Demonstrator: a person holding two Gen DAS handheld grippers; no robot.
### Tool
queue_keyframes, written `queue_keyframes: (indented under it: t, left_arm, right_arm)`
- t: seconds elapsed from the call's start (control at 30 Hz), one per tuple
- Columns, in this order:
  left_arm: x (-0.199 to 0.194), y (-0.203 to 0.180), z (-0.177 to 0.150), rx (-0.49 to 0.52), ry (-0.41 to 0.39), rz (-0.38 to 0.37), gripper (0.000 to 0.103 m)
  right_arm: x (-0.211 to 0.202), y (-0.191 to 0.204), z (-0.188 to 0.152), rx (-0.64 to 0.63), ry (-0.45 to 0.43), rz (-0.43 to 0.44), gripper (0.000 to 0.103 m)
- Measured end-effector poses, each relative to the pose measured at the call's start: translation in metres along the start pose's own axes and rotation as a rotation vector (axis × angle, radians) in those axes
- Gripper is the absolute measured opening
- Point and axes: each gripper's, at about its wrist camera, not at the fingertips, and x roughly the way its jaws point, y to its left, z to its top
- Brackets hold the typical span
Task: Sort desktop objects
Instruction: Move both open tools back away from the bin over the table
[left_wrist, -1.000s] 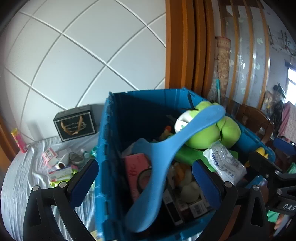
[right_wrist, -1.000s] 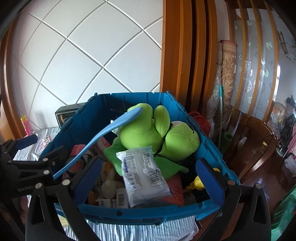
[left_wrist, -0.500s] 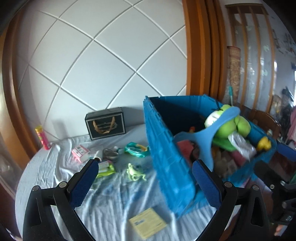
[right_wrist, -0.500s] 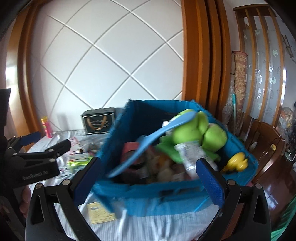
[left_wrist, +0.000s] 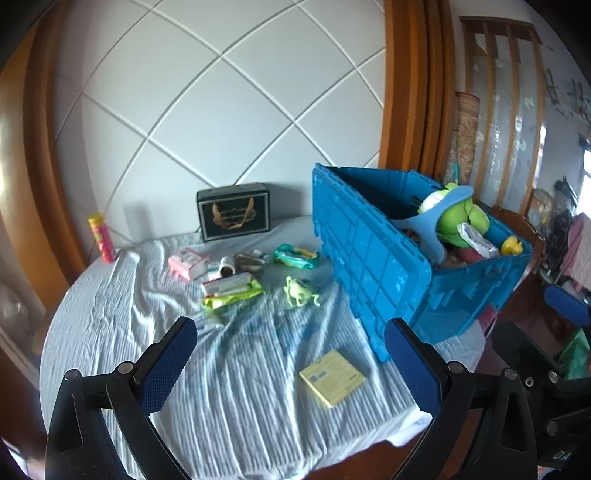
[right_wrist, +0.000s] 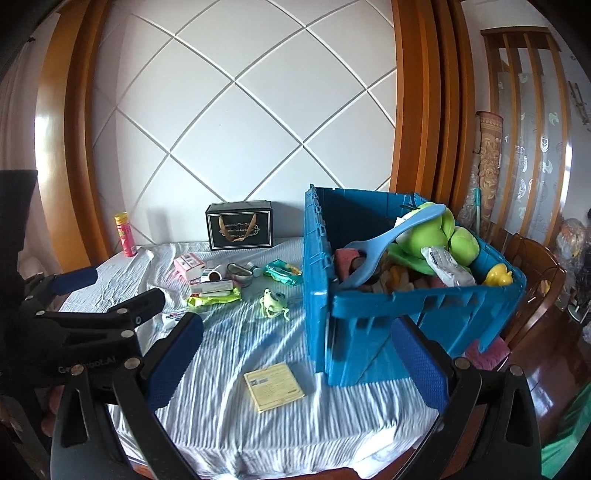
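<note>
A blue plastic crate (left_wrist: 373, 258) (right_wrist: 424, 306) stands on the right of the cloth-covered table, filled with a green plush toy (right_wrist: 439, 232), a blue shoehorn-like scoop (right_wrist: 388, 243), a clear packet and a yellow duck (right_wrist: 498, 275). Loose on the cloth lie a yellow booklet (left_wrist: 332, 376) (right_wrist: 275, 386), a small green monster toy (left_wrist: 299, 291) (right_wrist: 273, 302), a green wipes pack (left_wrist: 295, 256) and small boxes (left_wrist: 229, 284). My left gripper (left_wrist: 288, 354) and right gripper (right_wrist: 295, 354) both hang open above the table's near edge, holding nothing.
A black gift box (left_wrist: 234, 216) stands against the white panelled wall. A pink and yellow tube (left_wrist: 101, 238) is upright at the far left. Wooden chairs (right_wrist: 535, 280) sit beyond the crate on the right. The left gripper's body (right_wrist: 74, 332) shows in the right wrist view.
Both grippers have pulled back and away from the crate toward the near table edge. The view now takes in the cloth and the loose items on it.
</note>
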Motion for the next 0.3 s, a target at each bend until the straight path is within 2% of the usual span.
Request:
queue_keyframes:
  t: [0.3]
  left_arm:
    - [-0.020,-0.003,-0.006,0.010,-0.021,0.017,0.103]
  right_arm:
    - [-0.025,0.001,-0.001,0.023,-0.021,-0.032,0.103]
